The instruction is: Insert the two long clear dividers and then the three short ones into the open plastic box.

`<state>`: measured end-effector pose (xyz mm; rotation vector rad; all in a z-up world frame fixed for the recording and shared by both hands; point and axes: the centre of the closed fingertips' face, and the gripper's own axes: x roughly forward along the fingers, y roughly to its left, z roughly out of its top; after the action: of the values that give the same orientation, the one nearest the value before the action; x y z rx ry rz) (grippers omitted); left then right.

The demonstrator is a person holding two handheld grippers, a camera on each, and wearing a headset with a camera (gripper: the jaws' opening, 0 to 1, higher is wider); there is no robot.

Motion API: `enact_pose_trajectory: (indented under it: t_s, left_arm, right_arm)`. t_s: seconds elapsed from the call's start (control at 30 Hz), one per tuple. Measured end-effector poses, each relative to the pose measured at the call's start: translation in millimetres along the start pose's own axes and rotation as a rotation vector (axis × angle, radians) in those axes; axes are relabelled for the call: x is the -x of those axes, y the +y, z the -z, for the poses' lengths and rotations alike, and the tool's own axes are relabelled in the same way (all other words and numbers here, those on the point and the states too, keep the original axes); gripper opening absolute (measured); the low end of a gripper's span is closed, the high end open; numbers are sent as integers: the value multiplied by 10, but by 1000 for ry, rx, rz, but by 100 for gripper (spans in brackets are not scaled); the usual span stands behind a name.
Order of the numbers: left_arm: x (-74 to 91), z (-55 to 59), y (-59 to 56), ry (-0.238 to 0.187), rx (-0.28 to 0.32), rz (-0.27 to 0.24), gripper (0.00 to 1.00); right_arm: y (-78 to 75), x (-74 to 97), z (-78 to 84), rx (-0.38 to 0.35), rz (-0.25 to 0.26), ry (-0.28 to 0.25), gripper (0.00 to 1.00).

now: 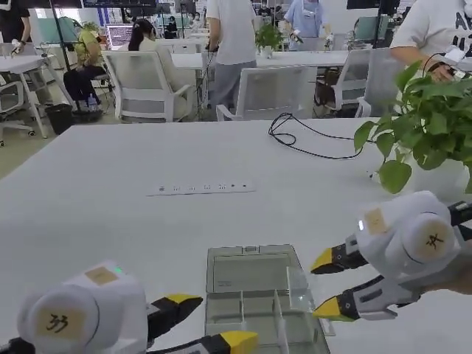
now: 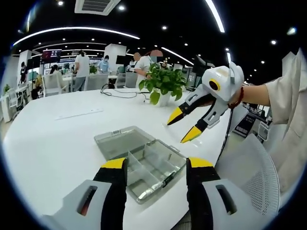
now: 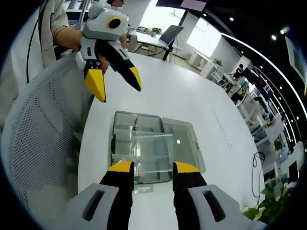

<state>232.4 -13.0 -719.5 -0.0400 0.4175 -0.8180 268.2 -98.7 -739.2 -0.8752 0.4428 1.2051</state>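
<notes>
You hold the left tongs point(image 2: 157, 165) and right tongs point(image 3: 149, 167) spread over the box point(image 1: 243, 273), apparently ready to press a clear divider point(image 3: 144, 143) home

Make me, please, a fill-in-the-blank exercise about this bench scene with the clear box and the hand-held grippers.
1. The clear rectangular plastic box lies on a white ____.
2. Its flat clear lid is swung ____.
3. The tongs of the left gripper have tips coloured ____.
4. The leafy green plant stands in a ____ pot.
Missing words: table; open; yellow; white.
</notes>
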Motion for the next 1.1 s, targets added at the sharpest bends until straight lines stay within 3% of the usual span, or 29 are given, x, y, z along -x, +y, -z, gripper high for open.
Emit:
enact_pose_trajectory:
  t_s: [0.2,0.4,0.67,0.93,1.1]
  left_arm:
    - [-5,4,-52,-12,30,15,41]
    - [6,-75,-86,-66,90,41,33]
    - [13,-118,-92,-93,131,56,20]
    - [20,-191,-74,-135,182,67,6]
    - [29,-175,-33,-132,221,68,0]
  right_arm:
    - [55,-50,-259,32,0,-47,32]
    - [126,-109,-432,61,-8,-87,32]
    - [159,-143,-636,82,0,-147,32]
    - [165,-160,-748,86,1,-188,32]
    - [133,-168,-772,87,16,-196,32]
